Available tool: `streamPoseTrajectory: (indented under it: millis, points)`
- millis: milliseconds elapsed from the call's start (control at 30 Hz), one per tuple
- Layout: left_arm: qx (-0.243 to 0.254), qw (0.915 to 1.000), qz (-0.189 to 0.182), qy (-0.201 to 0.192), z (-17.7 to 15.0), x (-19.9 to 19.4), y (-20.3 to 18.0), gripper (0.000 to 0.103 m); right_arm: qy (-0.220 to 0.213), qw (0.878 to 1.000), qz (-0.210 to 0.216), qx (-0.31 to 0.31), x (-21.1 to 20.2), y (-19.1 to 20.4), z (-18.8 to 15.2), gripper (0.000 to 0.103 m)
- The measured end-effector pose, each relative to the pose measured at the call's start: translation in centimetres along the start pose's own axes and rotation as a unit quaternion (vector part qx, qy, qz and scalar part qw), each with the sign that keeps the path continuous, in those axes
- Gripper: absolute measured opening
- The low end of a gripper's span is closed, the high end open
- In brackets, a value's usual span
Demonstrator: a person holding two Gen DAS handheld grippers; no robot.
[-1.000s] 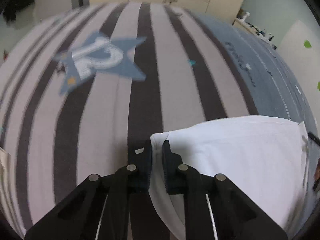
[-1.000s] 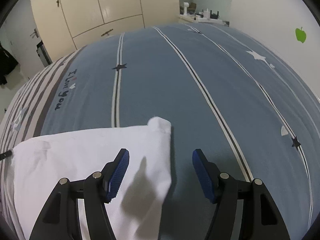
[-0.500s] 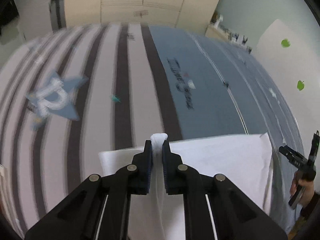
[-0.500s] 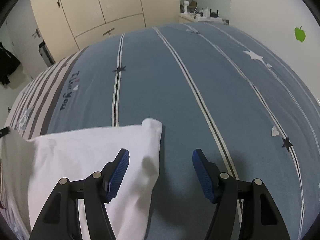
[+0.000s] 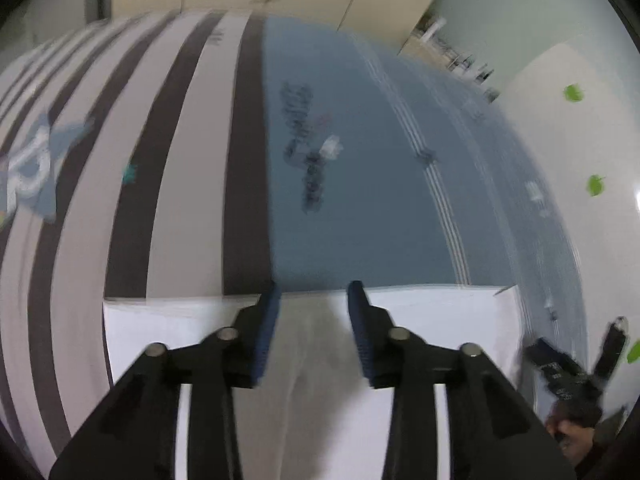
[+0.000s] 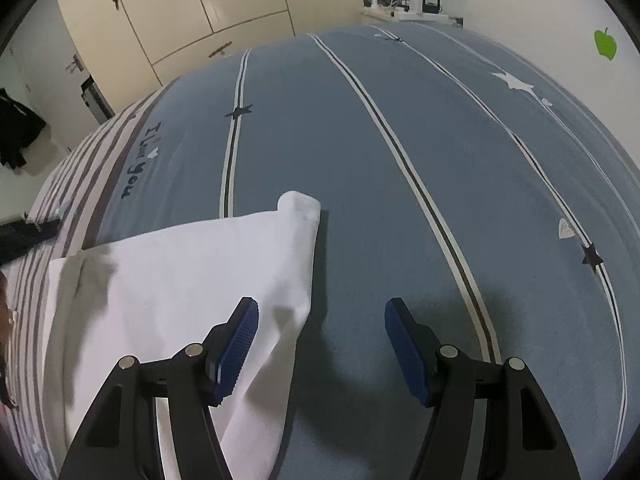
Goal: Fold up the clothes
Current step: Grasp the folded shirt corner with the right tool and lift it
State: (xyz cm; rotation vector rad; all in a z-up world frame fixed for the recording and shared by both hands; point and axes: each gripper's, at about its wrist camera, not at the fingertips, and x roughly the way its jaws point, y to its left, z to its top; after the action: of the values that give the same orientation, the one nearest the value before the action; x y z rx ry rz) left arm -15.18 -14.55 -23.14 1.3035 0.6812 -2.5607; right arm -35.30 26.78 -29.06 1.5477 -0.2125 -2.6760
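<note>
On bedspread [image 6: 400, 168]: white garment [image 6: 180, 272] folded flat, apparently rectangular.

Left wrist view: heavy motion blur across the bed cover [image 5: 360, 200], dim, dark vignette at corners. Right wrist view: sharp, evenly lit, soft shadows near the tongs [image 6: 322, 346] and on the white garment [image 6: 180, 280]. Strong fisheye curvature at edges in both.

Matt white cloth garment [image 6: 180, 276] on a soft matt bedsheet [image 6: 400, 184]; ribbed blue pads [image 6: 236, 344], glossy cream cupboard doors [image 6: 208, 4]
</note>
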Motion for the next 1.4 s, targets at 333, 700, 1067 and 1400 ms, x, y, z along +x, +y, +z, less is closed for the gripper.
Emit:
streamPoseTrajectory:
  millis: [333, 700, 1067, 1400]
  points:
    - [0.013, 0.9974, 0.048, 0.052, -4.5, -0.8, 4.6, 0.037, 0.004, 1.000, 0.005, 0.019, 0.2, -1.0, 0.4, 0.062]
    - [0.021, 0.9948, 0.100, -0.003, -6.7, -0.5, 5.6, 0.037, 0.000, 1.000, 0.001, 0.016, 2.6, -1.2, 2.7, 0.062]
    - [0.003, 0.9956, 0.091, 0.023, -12.0, -6.0, 10.8, 0.037, 0.035, 0.997, 0.067, 0.001, 5.3, 2.2, 5.8, 0.002]
    - [-0.011, 0.9952, 0.097, 0.002, -13.3, -9.5, 13.5, 0.037, 0.007, 0.994, 0.095, -0.046, -0.4, 12.5, 7.4, 0.002]
